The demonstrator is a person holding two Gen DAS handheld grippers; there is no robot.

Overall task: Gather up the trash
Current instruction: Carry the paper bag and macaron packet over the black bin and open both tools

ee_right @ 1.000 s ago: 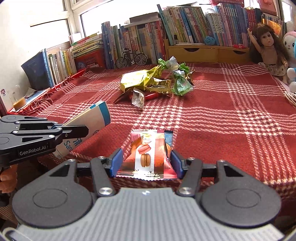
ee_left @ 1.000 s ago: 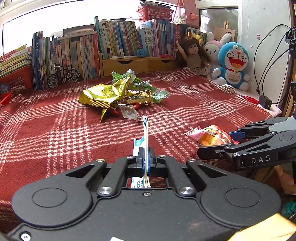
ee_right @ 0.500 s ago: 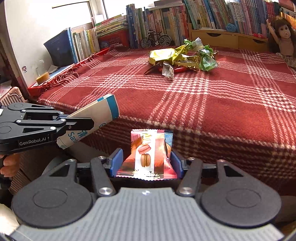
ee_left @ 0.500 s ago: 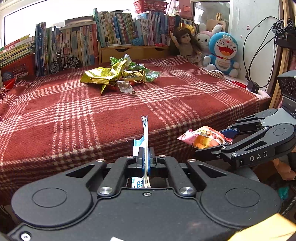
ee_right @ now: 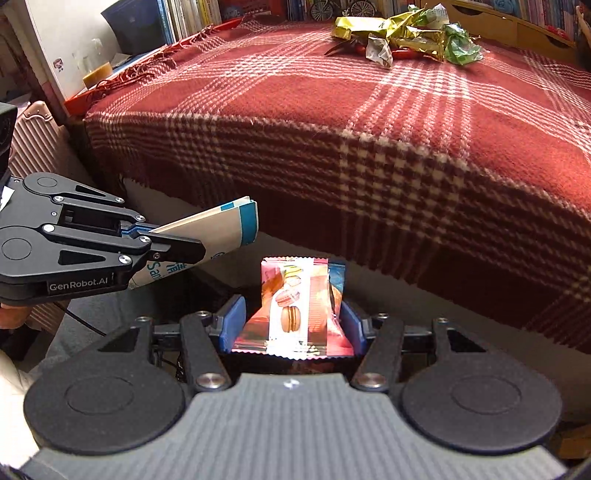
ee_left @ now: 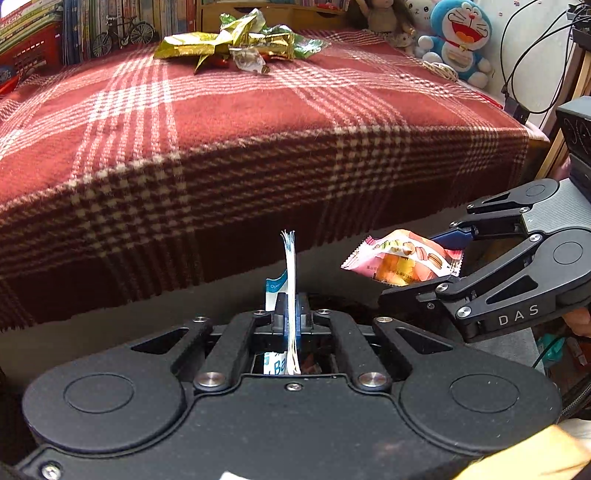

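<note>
My left gripper point(ee_left: 291, 314) is shut on a flat white-and-blue packet point(ee_left: 290, 266), seen edge-on; the right wrist view shows that gripper point(ee_right: 173, 245) and the packet point(ee_right: 221, 230) at left. My right gripper point(ee_right: 293, 321) is shut on a pink macaron snack wrapper point(ee_right: 295, 306); the left wrist view shows this gripper point(ee_left: 447, 262) holding the wrapper point(ee_left: 402, 260) at right. Both grippers hang below the front edge of the red plaid blanket point(ee_left: 258, 122). A pile of gold and green wrappers point(ee_left: 236, 44) lies far back on the blanket, also in the right wrist view point(ee_right: 406, 33).
Books and a toy bicycle point(ee_left: 122, 35) line the back. A doll and plush toys point(ee_left: 460, 40) sit at back right, with cables on the wall. A pink suitcase point(ee_right: 33, 147) stands at left beside the blanket's hanging edge point(ee_right: 369, 206). Dark space lies under the grippers.
Both grippers have pulled back and dropped from above the blanket to below its front edge, each keeping its wrapper. The wrapper pile looks farther away.
</note>
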